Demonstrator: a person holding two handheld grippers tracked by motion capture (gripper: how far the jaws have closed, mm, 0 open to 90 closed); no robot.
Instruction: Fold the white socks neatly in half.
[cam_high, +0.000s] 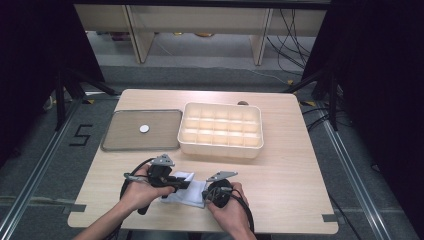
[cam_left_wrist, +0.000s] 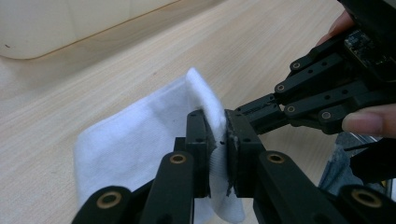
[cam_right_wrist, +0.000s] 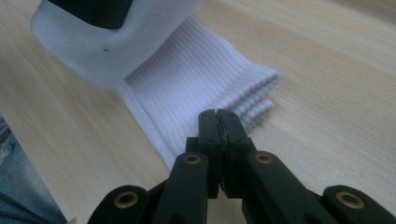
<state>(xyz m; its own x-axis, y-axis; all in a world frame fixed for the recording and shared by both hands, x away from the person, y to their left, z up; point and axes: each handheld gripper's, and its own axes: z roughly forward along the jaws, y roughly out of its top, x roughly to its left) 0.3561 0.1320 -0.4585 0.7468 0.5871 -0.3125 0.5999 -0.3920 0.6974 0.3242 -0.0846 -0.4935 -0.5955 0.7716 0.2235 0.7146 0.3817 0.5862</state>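
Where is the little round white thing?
In the high view, the round white thing lies on the flat grey tray at the table's far left, beside the cream compartment box.

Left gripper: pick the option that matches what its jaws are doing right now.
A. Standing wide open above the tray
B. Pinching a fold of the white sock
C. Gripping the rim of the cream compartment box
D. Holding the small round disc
B: in the left gripper view the left gripper has its jaws closed on a raised fold of the white sock, which lies on the wooden table.
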